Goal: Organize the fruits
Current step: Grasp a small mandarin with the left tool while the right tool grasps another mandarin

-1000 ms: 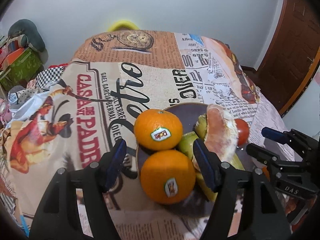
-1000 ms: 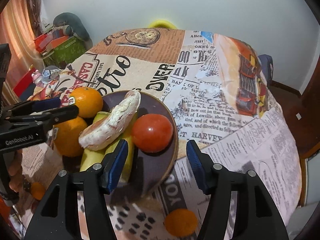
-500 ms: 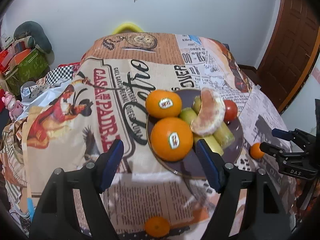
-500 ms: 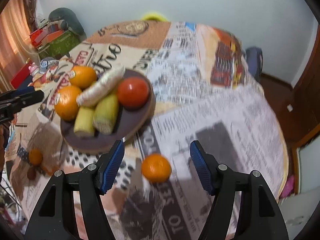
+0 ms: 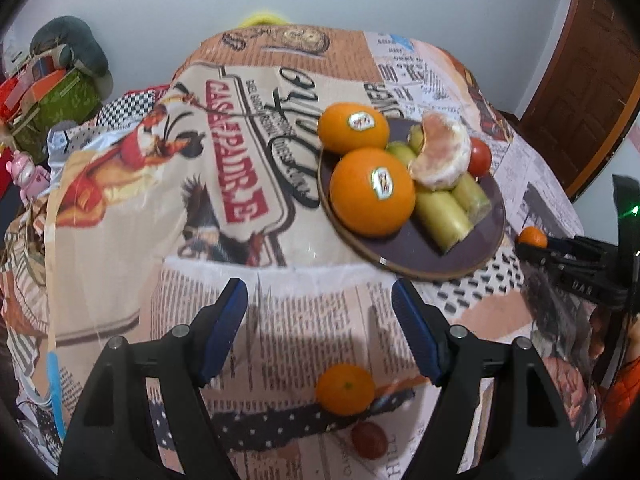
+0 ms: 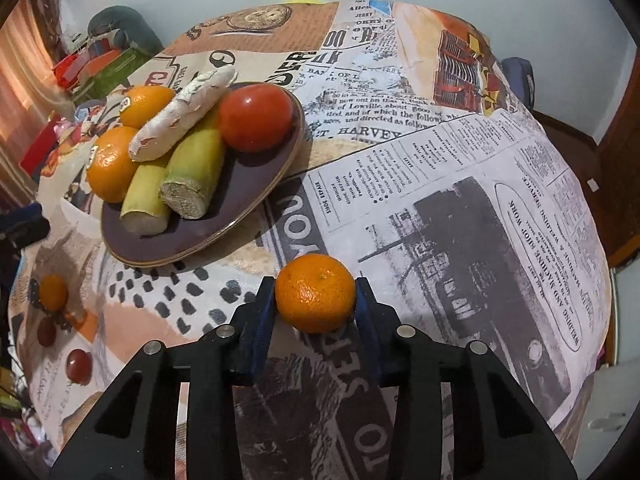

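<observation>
Mandarin [image 6: 315, 292] on desk, between closing jaws of right gripper [image 6: 316, 300].
Pads touch both flanks; plate [image 6: 256, 196] at ten o'clock. Left gripper [image 5: 320, 300] jaws apart, second mandarin [image 5: 345, 389] below them.

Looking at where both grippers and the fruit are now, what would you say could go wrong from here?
1. The right gripper is closing on the small mandarin, held only near the fingers' tips; being round, it might squirt out and roll.
2. The plate is already crowded, so an added fruit may dislodge the peeled segment perched on top.
3. The left gripper could nudge the loose mandarin beneath it.
</observation>
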Available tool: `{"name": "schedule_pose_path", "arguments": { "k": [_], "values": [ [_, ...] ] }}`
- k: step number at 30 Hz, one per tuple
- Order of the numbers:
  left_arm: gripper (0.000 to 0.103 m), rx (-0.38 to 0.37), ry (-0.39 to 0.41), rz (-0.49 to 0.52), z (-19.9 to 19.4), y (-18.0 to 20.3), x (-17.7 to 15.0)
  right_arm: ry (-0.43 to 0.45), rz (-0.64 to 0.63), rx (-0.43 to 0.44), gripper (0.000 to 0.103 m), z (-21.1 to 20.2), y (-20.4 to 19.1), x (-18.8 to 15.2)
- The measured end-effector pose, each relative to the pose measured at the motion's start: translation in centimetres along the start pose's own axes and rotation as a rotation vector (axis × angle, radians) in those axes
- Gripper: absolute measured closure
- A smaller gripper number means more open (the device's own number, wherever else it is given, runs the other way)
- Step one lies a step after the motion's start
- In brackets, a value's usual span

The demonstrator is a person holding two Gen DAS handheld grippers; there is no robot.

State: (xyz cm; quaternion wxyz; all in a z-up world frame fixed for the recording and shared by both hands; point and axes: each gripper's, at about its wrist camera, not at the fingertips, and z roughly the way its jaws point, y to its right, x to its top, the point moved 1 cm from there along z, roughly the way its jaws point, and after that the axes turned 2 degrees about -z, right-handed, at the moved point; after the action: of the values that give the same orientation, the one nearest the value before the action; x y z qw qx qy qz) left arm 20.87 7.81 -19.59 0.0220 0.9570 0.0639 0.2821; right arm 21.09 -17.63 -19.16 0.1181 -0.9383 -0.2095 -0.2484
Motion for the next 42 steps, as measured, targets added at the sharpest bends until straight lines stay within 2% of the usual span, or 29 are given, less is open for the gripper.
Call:
{"name": "schedule_pose_path", "arguments": {
  "k": [7, 10, 16, 18, 19, 27, 33, 42],
  "values": [
    [0.029, -0.02, -0.032, -0.008, -0.5, 0.2, -2.1, 0.034, -0.016, 0.014, 0.068, -2.3, -1.4, -1.0],
    [0.033, -0.031, -0.053, -0.013, -0.4, 0.5, -3.1, 0.038, -0.033, 0.015, 0.068, -3.0, -2.1, -1.3],
    [0.056, -0.031, -0.098, -0.018, 0.2, 0.6, -5.0, 0.041, -0.039, 0.019, 0.068, -3.7, -2.8, -2.0],
    [0.068, -0.044, -0.103, -0.031, 0.4, 0.5, -5.3, 0.043, -0.042, 0.018, 0.068, -3.8, -3.0, -2.1],
    [0.069, -0.063, -0.103, -0.042, 0.3, 0.4, -5.5, 0.045, -0.044, 0.019, 0.068, -3.9, -3.1, -2.1],
    [0.069, -0.045, -0.063, -0.024, -0.5, 0.7, -5.3, 0.068, -0.047, 0.032, 0.068, -4.5, -3.7, -1.9],
    [0.069, -0.065, -0.031, -0.026, -0.9, 1.3, -3.3, 0.091, -0.057, 0.029, 0.068, -4.8, -3.9, -1.0],
    [0.069, -0.092, 0.007, 0.021, -0.3, 4.1, -0.6, 0.125, -0.066, 0.043, 0.068, -4.4, -4.0, 0.5]
  ]
}}
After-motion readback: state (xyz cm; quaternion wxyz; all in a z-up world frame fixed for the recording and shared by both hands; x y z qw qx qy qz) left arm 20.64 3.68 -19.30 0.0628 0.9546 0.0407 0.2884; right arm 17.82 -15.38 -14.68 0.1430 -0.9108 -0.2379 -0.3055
